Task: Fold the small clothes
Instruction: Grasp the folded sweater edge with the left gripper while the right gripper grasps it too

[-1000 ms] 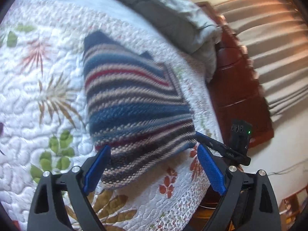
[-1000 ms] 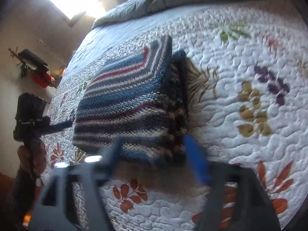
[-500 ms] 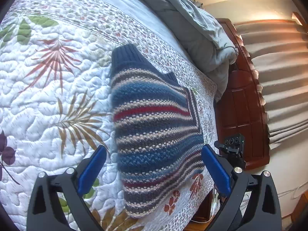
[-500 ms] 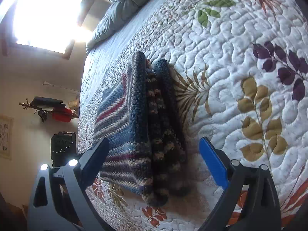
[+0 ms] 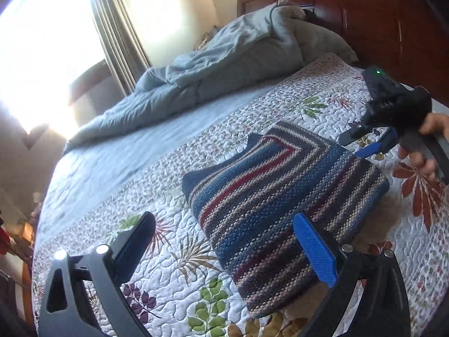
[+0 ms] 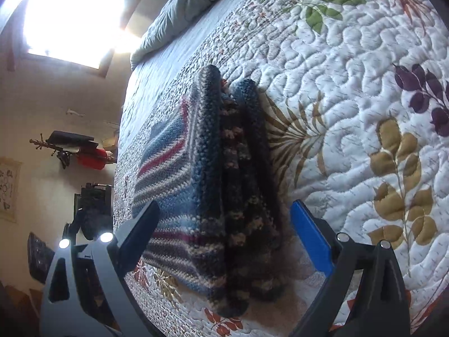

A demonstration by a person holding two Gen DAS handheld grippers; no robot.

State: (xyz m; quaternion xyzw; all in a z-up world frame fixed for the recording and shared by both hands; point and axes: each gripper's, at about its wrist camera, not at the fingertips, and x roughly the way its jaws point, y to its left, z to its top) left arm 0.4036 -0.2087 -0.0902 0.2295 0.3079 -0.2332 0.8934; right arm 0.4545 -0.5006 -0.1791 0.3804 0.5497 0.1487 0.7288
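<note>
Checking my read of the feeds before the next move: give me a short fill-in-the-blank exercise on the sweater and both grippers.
1. The striped sweater lies ____ on the floral quilt.
2. The left gripper has its jaws ____, with nothing clamped.
3. The right gripper has its jaws ____, straddling the sweater's stacked edge.
4. The crumpled grey comforter lies toward the wooden ____ of the bed.

Missing words: folded; open; open; headboard

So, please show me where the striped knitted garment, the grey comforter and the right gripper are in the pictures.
striped knitted garment [image 5: 280, 207]: left wrist view, middle of its folded top layer.
grey comforter [image 5: 224, 64]: left wrist view, the bunched middle part.
right gripper [image 6: 224, 233]: right wrist view, midway between its open fingertips.
</note>
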